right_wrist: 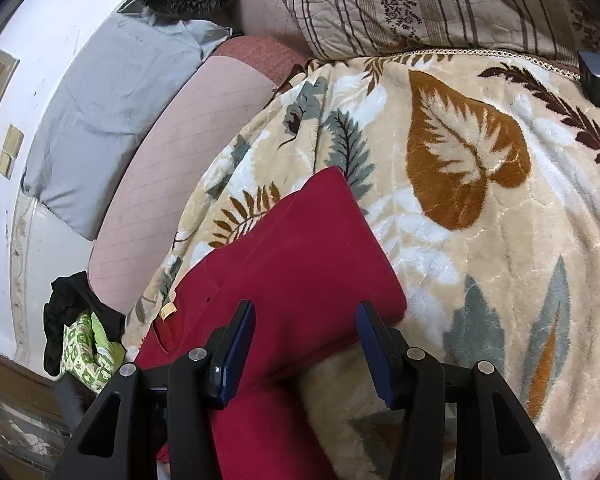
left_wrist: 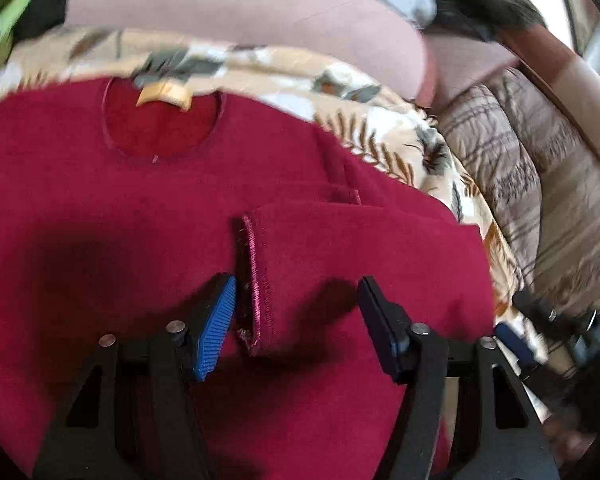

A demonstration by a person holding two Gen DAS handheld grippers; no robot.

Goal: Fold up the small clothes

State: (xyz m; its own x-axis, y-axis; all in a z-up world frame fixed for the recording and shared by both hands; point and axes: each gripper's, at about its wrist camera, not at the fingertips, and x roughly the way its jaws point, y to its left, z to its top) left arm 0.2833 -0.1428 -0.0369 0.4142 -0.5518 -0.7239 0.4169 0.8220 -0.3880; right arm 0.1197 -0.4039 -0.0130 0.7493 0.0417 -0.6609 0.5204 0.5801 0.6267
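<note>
Currently the red top (left_wrist: 140, 208) lies flat on the leaf-print blanket (right_wrist: 479, 208), neckline and tan label (left_wrist: 164, 94) facing away, one sleeve (left_wrist: 339, 248) already folded across the chest with its stitched cuff (left_wrist: 256, 284) free.

Left gripper (left_wrist: 296, 312) hangs low over that cuff, jaws spread, nothing pinched. Right gripper (right_wrist: 305, 344) sits at the garment's side edge, also spread and empty.

Risks, as I judge them:
- Cuff sits close to the left blue pad (left_wrist: 216, 328); a careless close snags only the hem, so the sleeve drags back out and the fold undoes.
- Plush blanket underneath: a deep pinch grabs pile with the cloth and lifts both.
- Right side edge looks doubled; catching one layer skews the next fold.
- Left view is motion-blurred, so cuff position is uncertain.

Pink bolster (right_wrist: 160, 184) and grey pillow (right_wrist: 100, 120) lie well apart, no interference.
</note>
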